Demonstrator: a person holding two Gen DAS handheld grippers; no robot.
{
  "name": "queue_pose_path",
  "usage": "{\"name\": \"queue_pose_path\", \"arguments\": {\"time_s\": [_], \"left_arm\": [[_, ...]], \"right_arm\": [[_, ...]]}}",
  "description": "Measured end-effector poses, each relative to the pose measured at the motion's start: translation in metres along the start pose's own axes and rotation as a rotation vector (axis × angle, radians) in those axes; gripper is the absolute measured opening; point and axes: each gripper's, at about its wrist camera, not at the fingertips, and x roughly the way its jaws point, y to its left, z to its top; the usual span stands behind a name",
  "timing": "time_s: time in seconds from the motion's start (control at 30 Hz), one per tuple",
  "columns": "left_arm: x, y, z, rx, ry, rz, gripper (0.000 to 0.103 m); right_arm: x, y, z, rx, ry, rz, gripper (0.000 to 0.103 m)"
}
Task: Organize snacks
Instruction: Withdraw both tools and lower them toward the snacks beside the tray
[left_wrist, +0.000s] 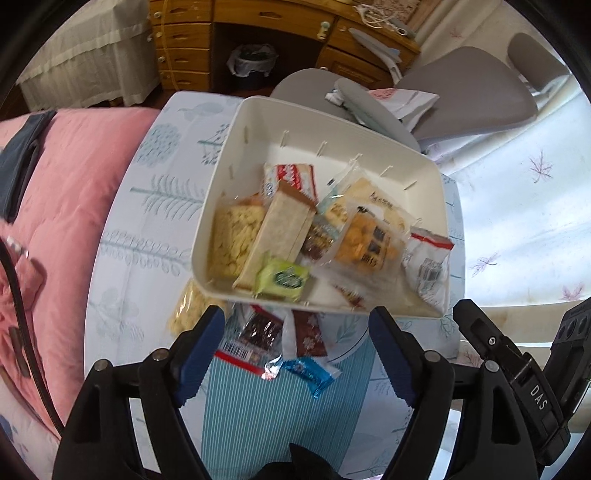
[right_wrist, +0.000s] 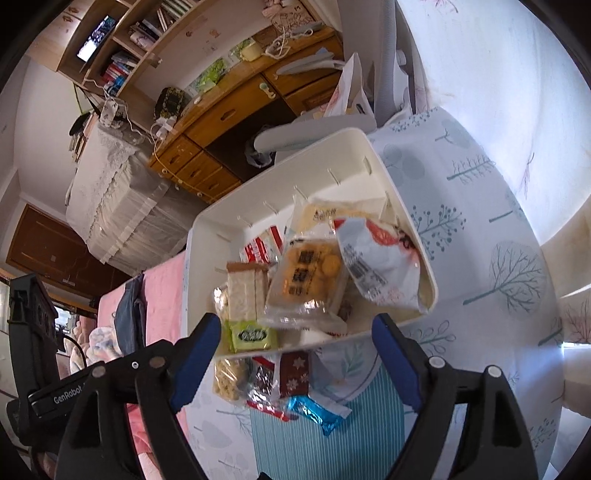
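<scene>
A white bin (left_wrist: 258, 118) sits on the round table and holds several snack packets, among them a green packet (left_wrist: 283, 277) at its near rim and an orange biscuit pack (left_wrist: 365, 236). In front of the bin lie a dark red packet (left_wrist: 308, 332), a blue packet (left_wrist: 309, 371), a barcoded packet (left_wrist: 255, 338) and a bag of pale puffs (left_wrist: 184, 306). My left gripper (left_wrist: 297, 354) is open above these loose packets. My right gripper (right_wrist: 295, 362) is open over the same packets (right_wrist: 293, 373), near the bin's front rim (right_wrist: 373, 147). The green packet (right_wrist: 253, 336) shows there too.
The table has a tree-print cloth (left_wrist: 162, 192) and a striped teal mat (left_wrist: 273, 417). A pink quilt (left_wrist: 70, 192) lies to the left. A grey chair (left_wrist: 465, 96) and a wooden desk (left_wrist: 258, 22) stand behind the bin. The right gripper's body (left_wrist: 517, 373) shows at right.
</scene>
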Motion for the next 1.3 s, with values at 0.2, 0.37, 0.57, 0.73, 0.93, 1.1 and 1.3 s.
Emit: {"name": "queue_pose_path", "arguments": {"time_s": [0.2,0.37,0.57,0.73,0.93,1.1,1.3], "left_arm": [[-0.001,0.013,-0.026,-0.04,-0.004,0.017,0.079],[-0.002,0.028,-0.049,-0.035,0.0,0.061,0.079],[0.005,0.045,-0.069,-0.031,-0.009,0.073,0.079],[0.022,0.054,-0.08,-0.033,0.04,0.063,0.079],[0.04,0.061,-0.081,-0.006,0.046,0.097,0.079],[0.062,0.067,-0.072,0.024,0.06,0.122,0.079],[0.088,0.08,-0.056,0.032,0.052,0.144,0.079]], "right_arm": [[0.003,0.0,-0.015,-0.065,0.042,-0.007,0.085],[0.002,0.001,-0.033,-0.119,0.046,-0.012,0.085],[-0.001,0.006,-0.066,-0.239,-0.035,-0.055,0.085],[0.0,0.005,-0.091,-0.312,-0.075,-0.054,0.085],[0.006,0.006,-0.115,-0.454,-0.116,-0.063,0.085],[0.014,0.008,-0.126,-0.536,-0.12,-0.061,0.085],[0.038,0.019,-0.144,-0.705,-0.073,-0.099,0.084]]}}
